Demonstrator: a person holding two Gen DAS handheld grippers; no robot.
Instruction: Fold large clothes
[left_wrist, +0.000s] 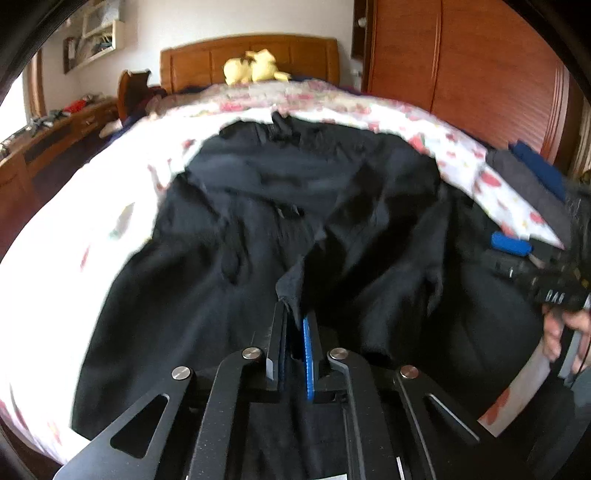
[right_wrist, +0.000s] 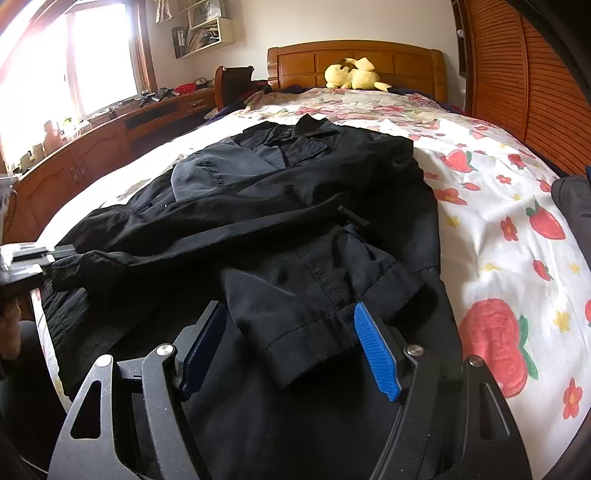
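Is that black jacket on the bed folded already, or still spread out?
Mostly spread. The black jacket lies lengthwise on the bedspread, collar far, with one sleeve crossed over its front.

Strawberry-print bedspread, yellow plush toy against wooden headboard, louvered wardrobe

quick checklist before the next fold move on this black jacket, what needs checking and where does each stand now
1. Left claw shut on a fold of the black fabric jacket: ok, cloth is pinched between the pads.
2. Right claw gripping: not ok, it is open, with the jacket's cuffed sleeve lying between the fingers.
3. Jacket flat: not ok, rumpled, with the sleeves lying across the body.
4. Collar at the far end, towards the wooden headboard: ok.
5. Room on the strawberry-print bedsheet to the right: ok.
6. Layers in the left grip: cannot tell.
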